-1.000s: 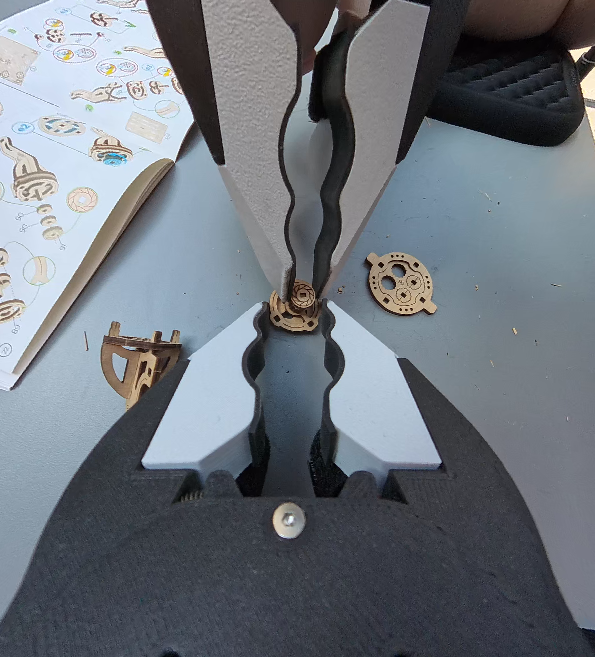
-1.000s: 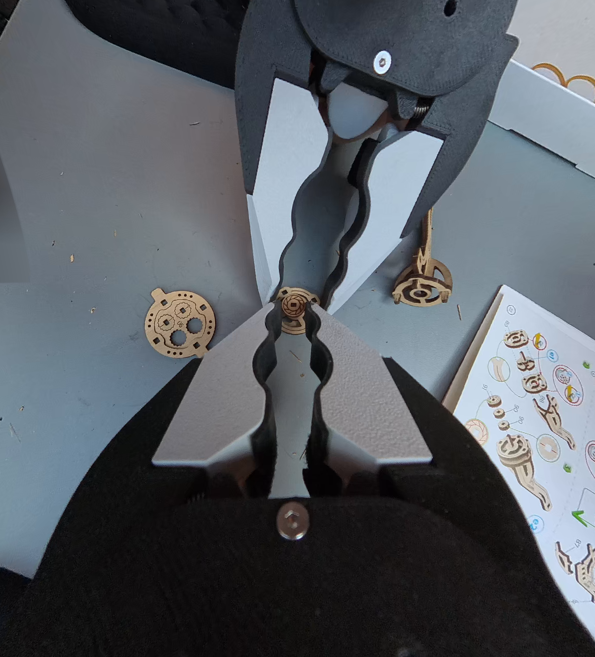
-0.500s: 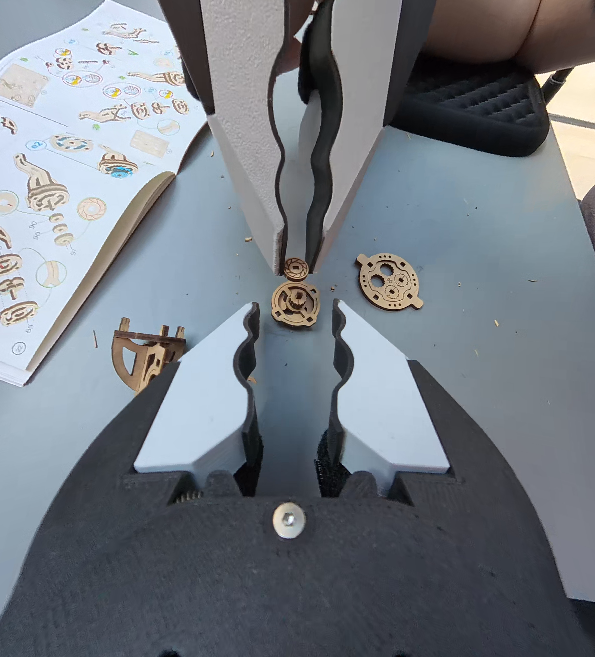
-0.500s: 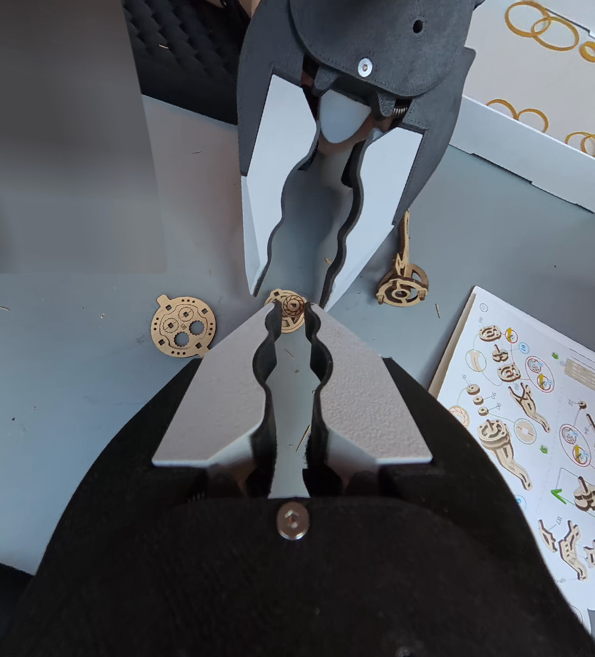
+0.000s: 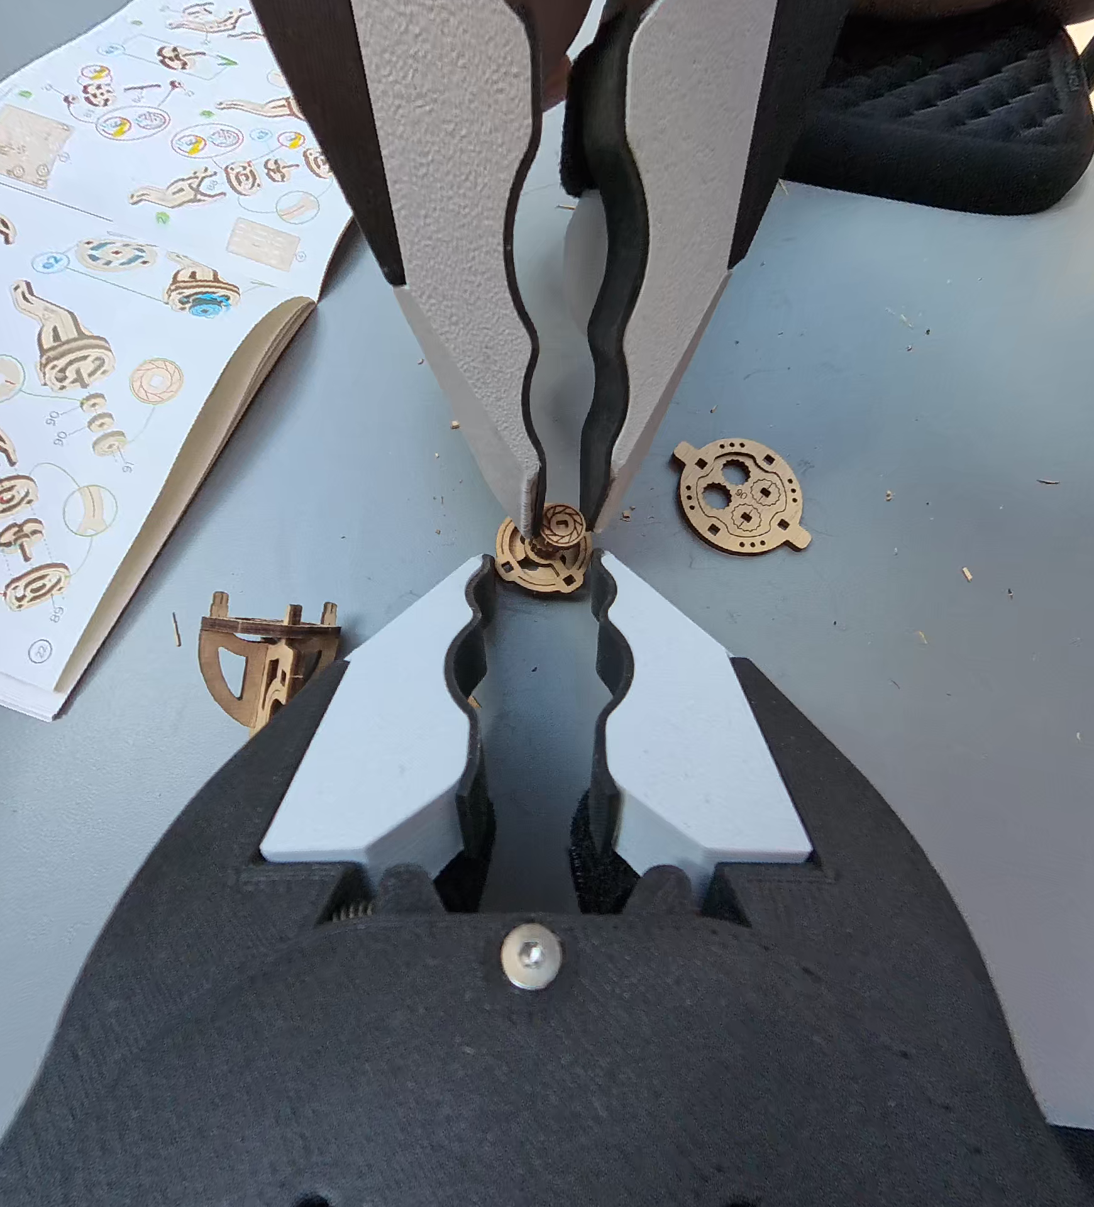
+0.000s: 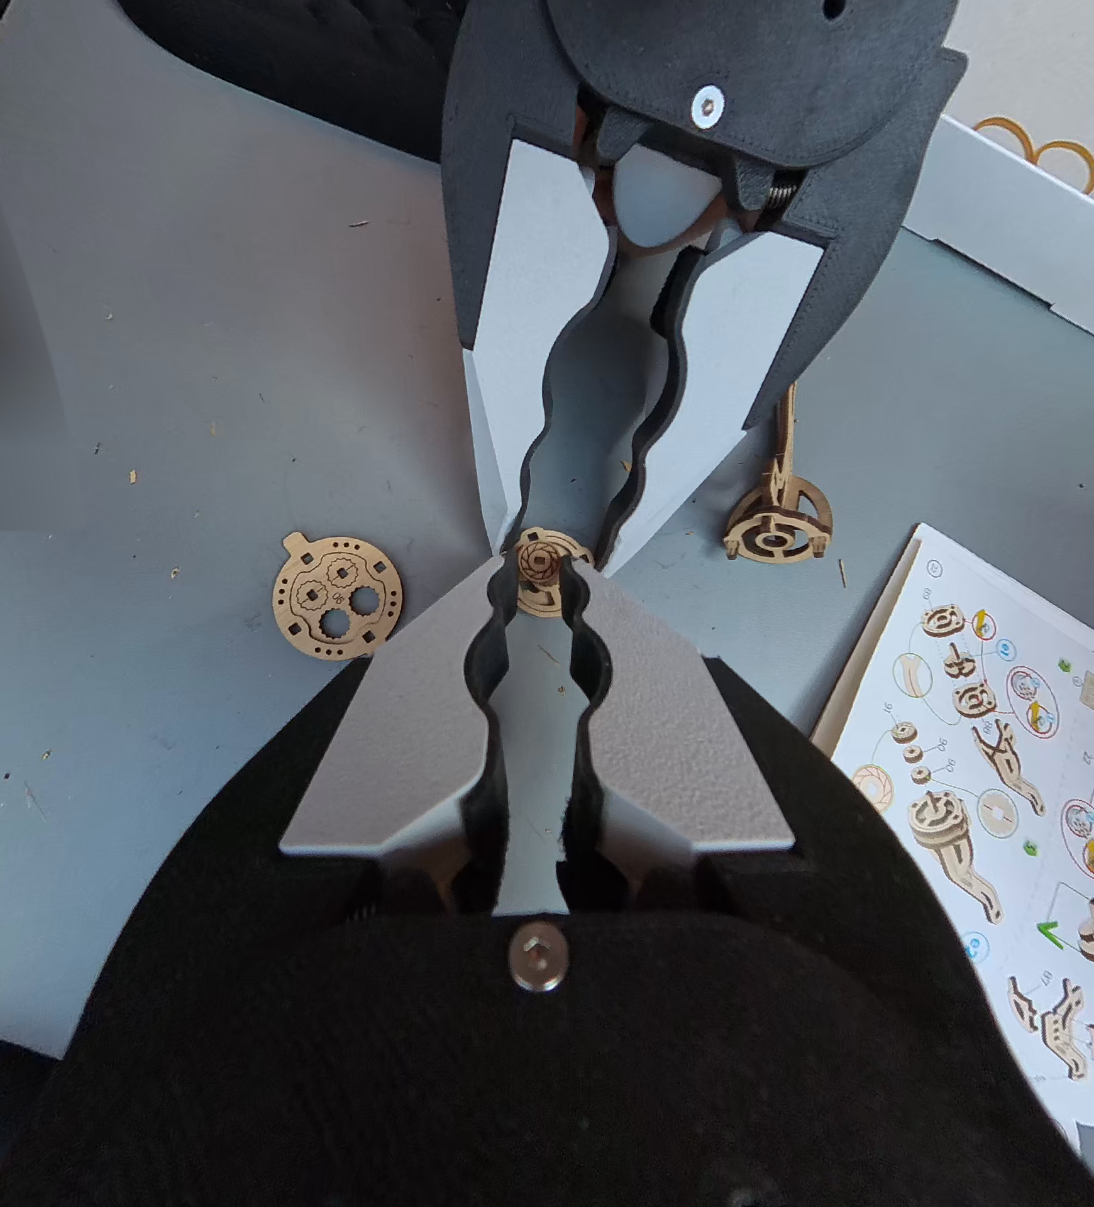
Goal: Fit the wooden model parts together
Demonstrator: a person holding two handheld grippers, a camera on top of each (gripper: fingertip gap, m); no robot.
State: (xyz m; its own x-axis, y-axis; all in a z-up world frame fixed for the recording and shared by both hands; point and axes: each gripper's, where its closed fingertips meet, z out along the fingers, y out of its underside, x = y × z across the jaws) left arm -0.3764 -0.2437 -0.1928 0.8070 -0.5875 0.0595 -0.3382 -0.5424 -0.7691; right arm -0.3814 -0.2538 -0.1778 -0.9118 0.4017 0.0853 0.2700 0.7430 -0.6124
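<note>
A round wooden base part [image 5: 541, 571] lies on the grey table [image 5: 890, 653]. My left gripper [image 5: 542, 568] has its two tips against the sides of the base and is shut on it. My right gripper [image 5: 564, 516] comes in from the far side, shut on a small engraved wooden disc [image 5: 563, 522], and holds it on top of the base's centre. In the right wrist view my right gripper [image 6: 534, 571] pinches the disc [image 6: 538, 562] over the base [image 6: 541, 601], and my left gripper [image 6: 557, 548] reaches in from the far side.
A flat round wooden plate with holes [image 5: 740, 496] lies close to the base; it also shows in the right wrist view [image 6: 337, 597]. A wooden sub-assembly [image 5: 263, 659] and an open instruction booklet [image 5: 107, 326] lie on the other side. A white box [image 6: 1021, 228] and a black cushion [image 5: 936, 98] sit at the table's edges. Both grippers' tips are close together, under 4 cm apart.
Half a second ago my left gripper was open and back from the base, with the disc held just off it. Now the left has closed on the base and the disc is on top.
</note>
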